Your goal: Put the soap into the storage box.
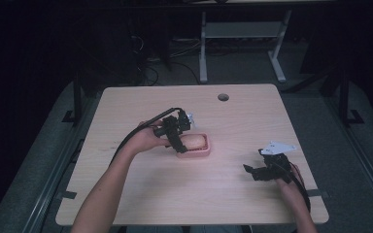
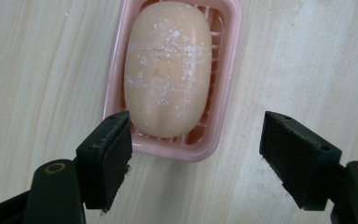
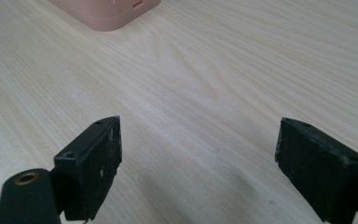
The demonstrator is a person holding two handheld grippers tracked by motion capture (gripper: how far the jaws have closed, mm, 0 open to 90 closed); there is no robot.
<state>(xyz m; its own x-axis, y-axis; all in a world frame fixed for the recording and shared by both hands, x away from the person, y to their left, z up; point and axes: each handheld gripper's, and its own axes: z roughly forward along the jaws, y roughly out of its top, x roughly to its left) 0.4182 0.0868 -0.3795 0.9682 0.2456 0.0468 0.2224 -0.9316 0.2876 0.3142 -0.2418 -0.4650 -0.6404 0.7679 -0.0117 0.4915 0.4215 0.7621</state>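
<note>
I hold left claw (image 2: pixel 196 154) wide apart over soap (image 2: pixel 168 70) in pink dish (image 2: pixel 223 93), frame centre, lined up for grab. Right claw (image 1: pixel 267 167) parked apart, lower right of table (image 1: pixel 175 194), out of way.

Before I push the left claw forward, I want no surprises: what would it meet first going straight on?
Probably the soap lying in the pink soap dish. The left claw is open, jaws either side of the dish's near end; whether soap or rim comes first is unclear.
</note>
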